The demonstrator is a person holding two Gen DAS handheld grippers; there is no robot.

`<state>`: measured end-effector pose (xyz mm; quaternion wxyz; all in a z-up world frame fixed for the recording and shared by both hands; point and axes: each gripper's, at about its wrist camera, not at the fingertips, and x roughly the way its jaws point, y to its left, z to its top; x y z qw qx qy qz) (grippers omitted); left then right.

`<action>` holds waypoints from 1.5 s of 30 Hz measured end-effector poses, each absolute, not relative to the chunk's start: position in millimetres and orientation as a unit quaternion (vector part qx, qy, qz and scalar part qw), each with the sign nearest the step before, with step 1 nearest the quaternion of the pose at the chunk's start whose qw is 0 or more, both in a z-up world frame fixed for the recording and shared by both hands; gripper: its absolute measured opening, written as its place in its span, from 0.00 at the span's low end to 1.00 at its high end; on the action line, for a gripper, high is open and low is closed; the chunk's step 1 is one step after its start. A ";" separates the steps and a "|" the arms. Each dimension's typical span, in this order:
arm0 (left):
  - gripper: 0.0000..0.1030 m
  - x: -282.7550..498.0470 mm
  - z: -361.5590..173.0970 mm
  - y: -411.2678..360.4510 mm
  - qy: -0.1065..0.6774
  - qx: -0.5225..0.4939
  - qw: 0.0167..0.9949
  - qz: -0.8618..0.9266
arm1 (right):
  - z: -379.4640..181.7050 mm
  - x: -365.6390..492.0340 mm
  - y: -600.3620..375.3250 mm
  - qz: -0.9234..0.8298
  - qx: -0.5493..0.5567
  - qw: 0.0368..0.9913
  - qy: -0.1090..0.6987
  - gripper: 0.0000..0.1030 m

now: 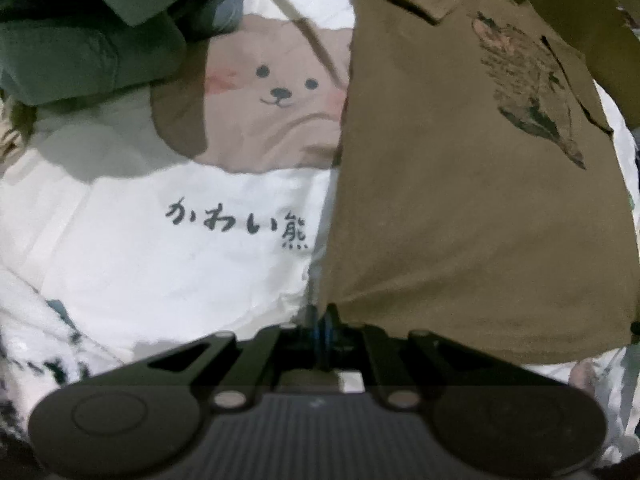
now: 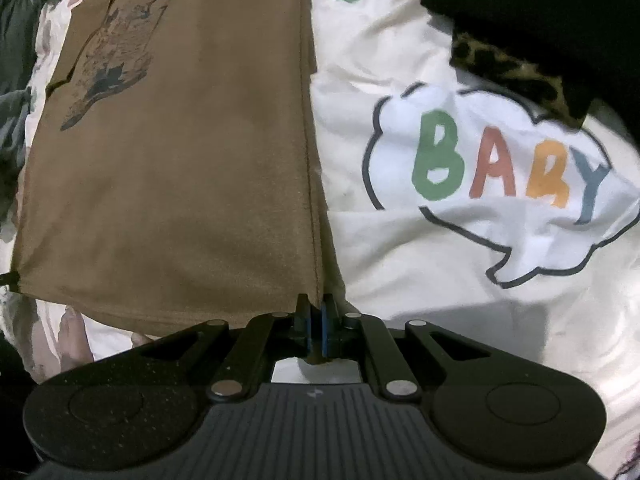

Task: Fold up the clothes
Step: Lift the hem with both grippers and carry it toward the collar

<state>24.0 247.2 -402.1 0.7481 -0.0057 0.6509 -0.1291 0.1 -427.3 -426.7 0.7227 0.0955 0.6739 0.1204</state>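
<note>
A brown T-shirt (image 1: 472,184) with a dark printed graphic lies flat on a white printed bedspread (image 1: 140,264), its sleeves folded in. My left gripper (image 1: 322,312) is shut on the shirt's near left hem corner. In the right wrist view the same brown T-shirt (image 2: 180,168) stretches away to the left, and my right gripper (image 2: 316,308) is shut on its near right hem corner, along the side seam. Both corners are pinched between blue-padded fingertips.
Grey-green clothes (image 1: 80,40) are piled at the far left of the bedspread (image 2: 420,280). A black garment (image 2: 540,12) over a leopard-print piece (image 2: 508,68) lies at the far right. The cover shows a bear face (image 1: 276,88) and a "BABY" bubble (image 2: 500,168).
</note>
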 end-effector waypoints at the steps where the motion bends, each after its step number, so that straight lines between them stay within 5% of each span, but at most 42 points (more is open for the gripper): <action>1: 0.02 21.0 -398.1 247.3 0.650 -0.004 0.749 -0.130 | -423.7 0.3 -426.4 0.118 0.091 0.723 0.675 0.02; 18: 0.02 10.0 -364.8 223.8 0.637 0.007 0.757 -0.146 | -364.4 -8.3 -426.0 0.112 0.072 0.736 0.664 0.02; 45: 0.02 -70.3 -353.0 248.9 0.658 -0.028 0.740 -0.138 | -347.4 -98.3 -454.6 0.094 0.105 0.726 0.673 0.02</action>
